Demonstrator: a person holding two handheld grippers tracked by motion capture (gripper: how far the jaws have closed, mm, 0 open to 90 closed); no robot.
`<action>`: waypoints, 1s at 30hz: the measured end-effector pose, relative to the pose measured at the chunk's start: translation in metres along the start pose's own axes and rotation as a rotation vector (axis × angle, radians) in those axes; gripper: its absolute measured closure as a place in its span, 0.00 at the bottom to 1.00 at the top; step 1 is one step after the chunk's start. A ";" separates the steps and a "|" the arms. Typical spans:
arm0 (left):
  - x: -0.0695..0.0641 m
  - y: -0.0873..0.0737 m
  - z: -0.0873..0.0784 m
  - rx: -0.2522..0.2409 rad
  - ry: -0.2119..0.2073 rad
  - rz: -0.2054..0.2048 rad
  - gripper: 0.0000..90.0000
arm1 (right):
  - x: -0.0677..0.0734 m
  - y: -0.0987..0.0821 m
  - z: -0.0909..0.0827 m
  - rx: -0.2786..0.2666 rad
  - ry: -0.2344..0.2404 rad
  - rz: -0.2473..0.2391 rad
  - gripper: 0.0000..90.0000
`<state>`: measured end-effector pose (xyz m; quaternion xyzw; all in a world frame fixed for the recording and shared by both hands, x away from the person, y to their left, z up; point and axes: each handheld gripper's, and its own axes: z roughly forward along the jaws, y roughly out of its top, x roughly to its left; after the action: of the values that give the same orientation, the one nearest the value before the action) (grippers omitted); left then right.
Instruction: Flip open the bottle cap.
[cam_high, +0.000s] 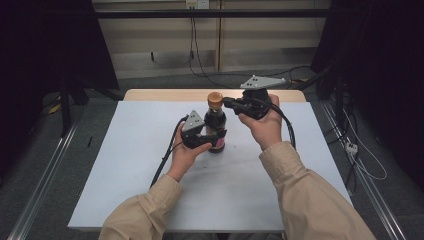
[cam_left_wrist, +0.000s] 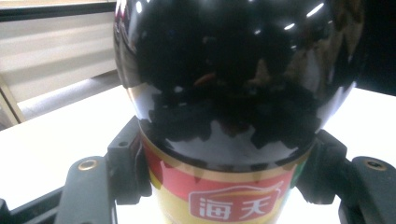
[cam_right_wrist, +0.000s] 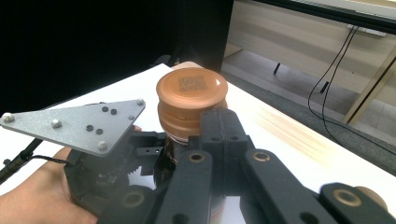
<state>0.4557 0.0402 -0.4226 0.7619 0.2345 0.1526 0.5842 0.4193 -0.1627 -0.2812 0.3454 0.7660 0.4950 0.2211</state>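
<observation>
A dark soy sauce bottle (cam_high: 216, 122) with a round brown cap (cam_high: 215, 98) stands upright near the middle of the white table (cam_high: 135, 165). My left gripper (cam_high: 214, 138) is shut on the bottle's lower body, at its red and yellow label. In the left gripper view the glossy bottle (cam_left_wrist: 233, 70) sits between the two black pads (cam_left_wrist: 126, 168). My right gripper (cam_high: 226, 103) is level with the cap, on its right side. In the right gripper view its jaws (cam_right_wrist: 219, 122) are pressed together with nothing between them, their tips against the side of the cap (cam_right_wrist: 191, 95).
A wooden strip (cam_high: 165, 94) shows along the table's far edge. Cables (cam_high: 200, 70) run over the floor and wall behind it. Metal rails (cam_high: 45, 175) flank the table on both sides. The left gripper's grey plate (cam_right_wrist: 84, 123) lies close under the right gripper.
</observation>
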 end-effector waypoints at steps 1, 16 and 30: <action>0.000 0.000 0.000 -0.001 -0.001 0.000 0.35 | 0.000 0.000 0.000 -0.001 -0.001 -0.002 1.00; -0.001 -0.001 0.000 -0.001 0.007 -0.003 0.36 | 0.003 0.000 0.000 0.001 -0.012 -0.010 1.00; -0.001 0.000 -0.001 0.012 0.011 -0.016 0.36 | 0.005 0.003 0.001 0.010 -0.022 -0.020 1.00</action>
<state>0.4544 0.0402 -0.4219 0.7626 0.2447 0.1508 0.5795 0.4172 -0.1574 -0.2793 0.3442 0.7695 0.4850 0.2329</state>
